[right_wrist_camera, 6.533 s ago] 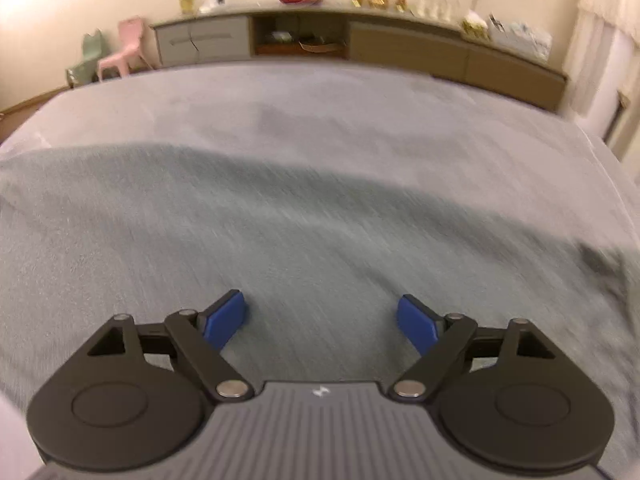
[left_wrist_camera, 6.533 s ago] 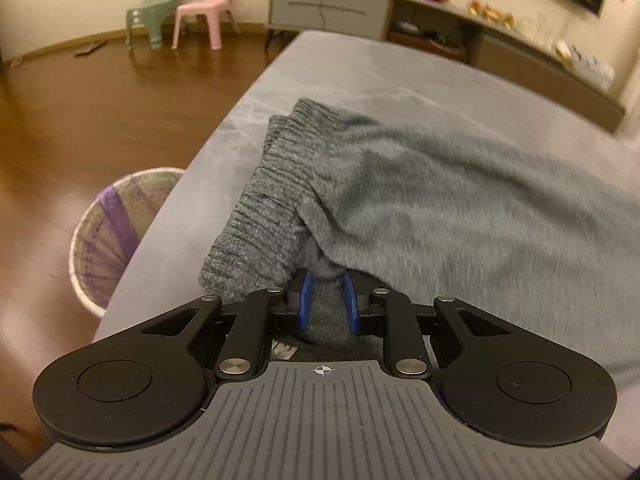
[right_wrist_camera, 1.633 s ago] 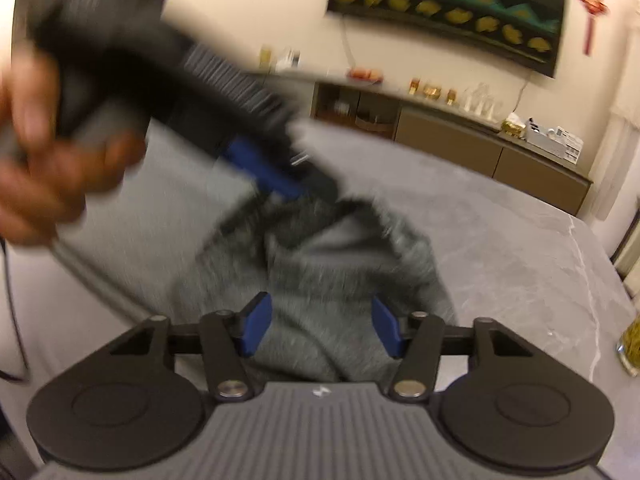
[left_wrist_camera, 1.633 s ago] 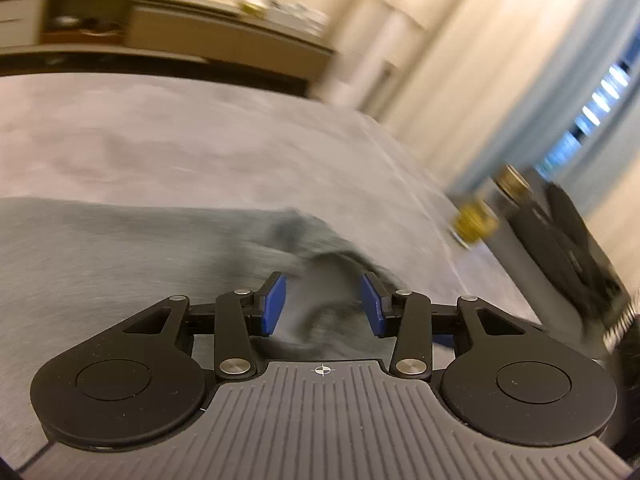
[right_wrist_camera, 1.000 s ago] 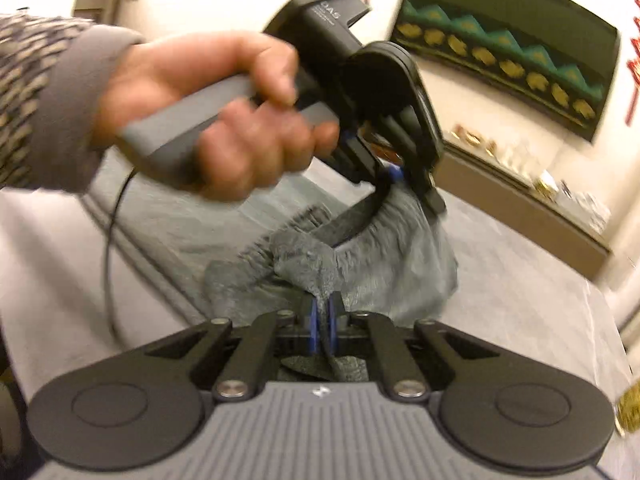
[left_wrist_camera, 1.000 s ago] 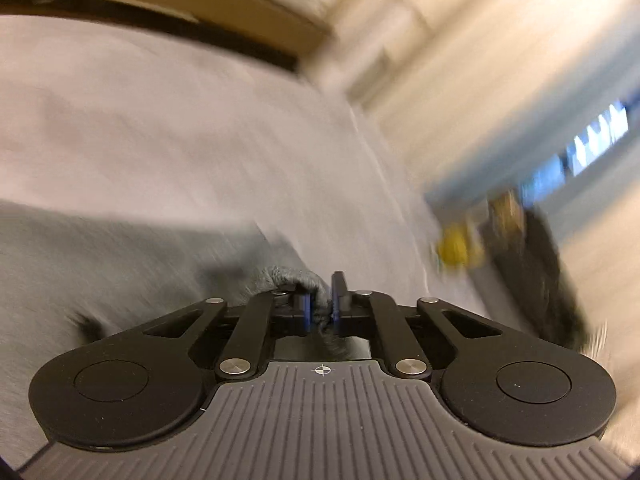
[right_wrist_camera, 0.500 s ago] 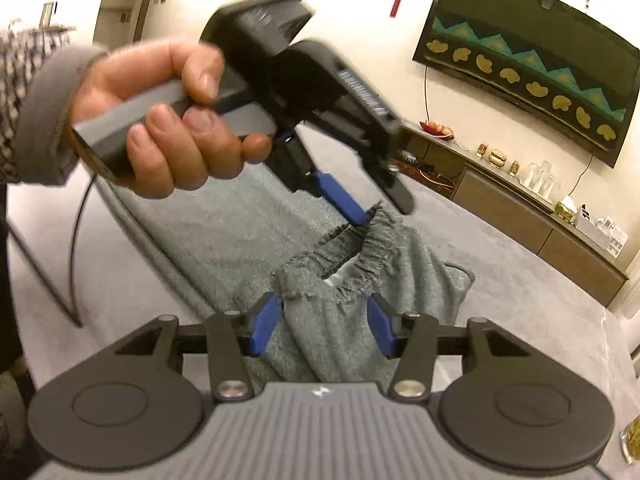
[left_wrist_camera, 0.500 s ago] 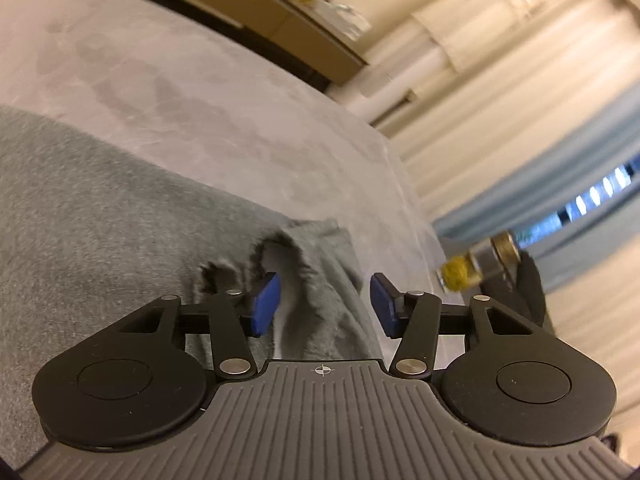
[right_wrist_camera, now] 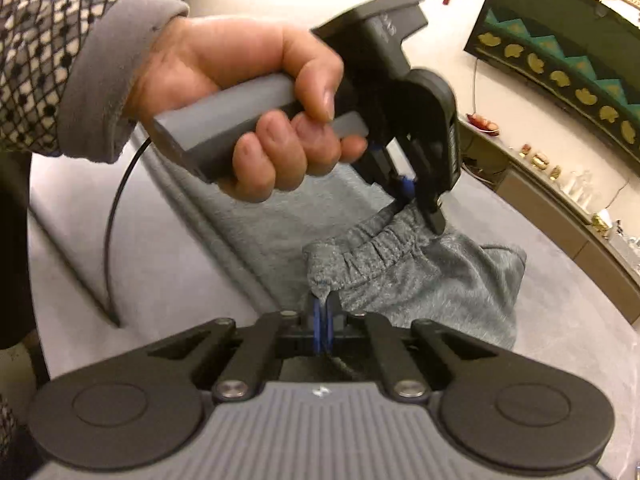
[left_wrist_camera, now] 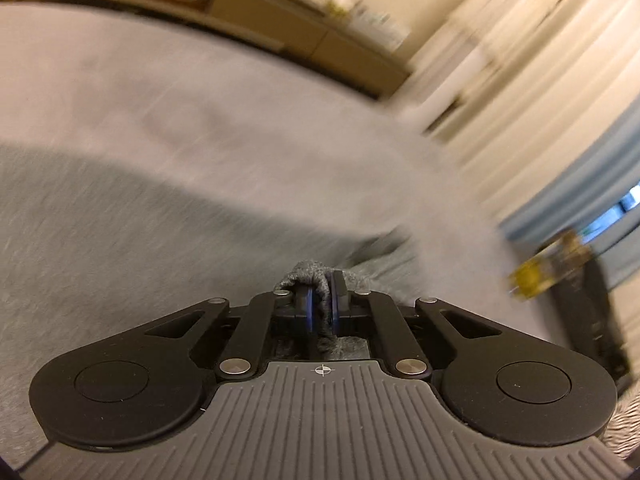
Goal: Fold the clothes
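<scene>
Risk: the grey knitted fleece garment (right_wrist_camera: pixel 432 280), lying bunched on the wide pale grey suede-like tabletop (right_wrist_camera: pixel 560 344), is held only by thin pinches of its ribbed elastic hem, so uneven pulling by the two hands could slip an edge free or skew the fold. Both jaws are clamped on that hem: left gripper (left_wrist_camera: pixel 322 300) at the far end, right gripper (right_wrist_camera: pixel 322 312) at the near corner. Behind: long low wooden sideboard (right_wrist_camera: pixel 568 208), dark green wall hanging with gold shapes (right_wrist_camera: pixel 560 60), pale curtains (left_wrist_camera: pixel 540 92)
</scene>
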A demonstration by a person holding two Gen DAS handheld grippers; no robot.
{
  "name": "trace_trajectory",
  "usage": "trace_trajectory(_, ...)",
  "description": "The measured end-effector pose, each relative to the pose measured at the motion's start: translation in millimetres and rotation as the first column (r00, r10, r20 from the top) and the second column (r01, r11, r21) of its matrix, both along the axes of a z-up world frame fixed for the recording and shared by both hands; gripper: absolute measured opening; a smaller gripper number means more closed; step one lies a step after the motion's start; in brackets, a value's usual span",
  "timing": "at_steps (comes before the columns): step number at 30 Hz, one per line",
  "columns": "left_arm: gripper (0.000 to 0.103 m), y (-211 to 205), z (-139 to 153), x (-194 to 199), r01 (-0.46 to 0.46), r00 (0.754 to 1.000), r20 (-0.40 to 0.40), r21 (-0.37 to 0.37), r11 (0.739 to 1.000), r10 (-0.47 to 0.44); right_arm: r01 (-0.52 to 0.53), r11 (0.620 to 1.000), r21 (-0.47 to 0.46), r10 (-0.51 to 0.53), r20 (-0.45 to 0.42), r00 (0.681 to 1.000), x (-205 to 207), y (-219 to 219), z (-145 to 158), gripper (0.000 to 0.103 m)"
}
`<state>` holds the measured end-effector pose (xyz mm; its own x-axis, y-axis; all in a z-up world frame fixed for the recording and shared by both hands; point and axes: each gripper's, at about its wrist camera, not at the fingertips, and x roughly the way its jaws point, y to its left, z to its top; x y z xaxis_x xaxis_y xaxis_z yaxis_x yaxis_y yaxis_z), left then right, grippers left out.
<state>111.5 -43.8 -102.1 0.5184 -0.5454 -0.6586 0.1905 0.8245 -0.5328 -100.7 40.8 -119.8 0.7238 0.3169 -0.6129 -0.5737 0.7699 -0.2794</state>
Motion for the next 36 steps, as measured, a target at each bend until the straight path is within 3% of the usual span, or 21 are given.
trace_trajectory(1, 0.004, 2.8, -2.3, -2.2, -0.008, 1.0, -0.004, -0.014, 1.0, 0.008, -0.001, 1.0, 0.003, 0.001, -0.006, 1.0, -0.4, -0.6, -0.1, 0.005)
trace_trajectory(5, 0.042, 9.9, 9.3, -21.2, -0.024, 0.999, 0.04, -0.058, 0.998, 0.026, 0.008, 1.0, 0.016, -0.008, -0.016, 1.0, 4.0, -3.9, 3.4, 0.012)
trace_trajectory(8, 0.055, -1.0, 20.1, -35.0, 0.014, 0.995, 0.103, 0.013, 1.0, -0.015, 0.035, 0.999, 0.038, -0.035, 0.001, 0.999, 4.8, -10.8, 10.5, 0.018)
trace_trajectory(10, 0.057, -13.5, 21.2, -41.2, 0.046, 0.992, 0.117, 0.097, 0.994, -0.057, 0.075, 0.995, 0.064, -0.075, -0.002, 0.997, 6.8, -21.3, 15.0, 0.022)
trace_trajectory(13, 0.057, -22.3, 17.3, -43.2, 0.052, 0.99, 0.123, 0.114, 0.992, -0.066, 0.128, 0.986, 0.104, -0.126, -0.024, 0.992, 9.2, -36.9, 19.7, 0.022)
trace_trajectory(17, 0.054, -38.1, 13.6, -38.1, 0.081, 0.986, 0.131, 0.142, 0.986, -0.1, 0.038, 0.974, 0.223, -0.009, -0.131, 0.991, 14.1, -46.4, 27.0, 0.031)
trace_trajectory(20, 0.054, -43.4, 13.7, -32.5, 0.113, 0.976, 0.162, 0.179, 0.977, -0.143, -0.001, 0.925, 0.381, 0.058, -0.136, 0.989, 10.2, -65.9, 44.3, 0.035)
trace_trajectory(23, 0.053, -30.2, 23.4, -35.2, 0.107, 0.975, 0.185, 0.11, 0.988, -0.126, 0.091, 0.827, 0.555, -0.023, -0.127, 0.992, 10.7, -110.6, 61.9, 0.039)
trace_trajectory(25, 0.057, -16.0, 30.9, -45.0, 0.101, 0.97, 0.217, 0.06, 0.993, -0.112, 0.208, 0.744, 0.635, -0.141, -0.156, 0.978, 19.0, -142.7, 67.1, 0.04)
trace_trajectory(27, 0.066, 0.4, 33.5, -53.3, 0.064, 0.97, 0.234, 0.045, 0.997, -0.073, 0.335, 0.746, 0.576, -0.277, -0.189, 0.942, 40.6, -151.7, 64.6, 0.04)
trace_trajectory(28, 0.067, 7.2, 31.2, -53.8, 0.046, 0.972, 0.227, 0.043, 0.998, -0.054, 0.397, 0.742, 0.541, -0.344, -0.201, 0.917, 51.7, -155.6, 63.1, 0.036)
trace_trajectory(29, 0.066, 10.6, 26.1, -51.5, 0.032, 0.978, 0.203, 0.046, 0.998, -0.04, 0.425, 0.764, 0.485, -0.376, -0.201, 0.905, 64.2, -152.2, 60.1, 0.03)
trace_trajectory(32, 0.063, 3.9, 14.9, -43.7, 0.032, 0.989, 0.144, 0.052, 0.998, -0.039, 0.401, 0.82, 0.408, -0.308, -0.275, 0.911, 109.1, -137.4, 43.7, 0.029)
trace_trajectory(34, 0.063, -12.5, 11.6, -41.7, 0.085, 0.988, 0.124, 0.057, 0.995, -0.092, 0.463, 0.825, 0.325, -0.374, -0.3, 0.877, 127.2, -134.5, 27.0, 0.024)
trace_trajectory(36, 0.062, -27.6, 8.6, -38.8, 0.109, 0.987, 0.106, 0.086, 0.99, -0.117, 0.524, 0.818, 0.237, -0.445, -0.317, 0.837, 144.7, -132.0, 10.1, 0.027)
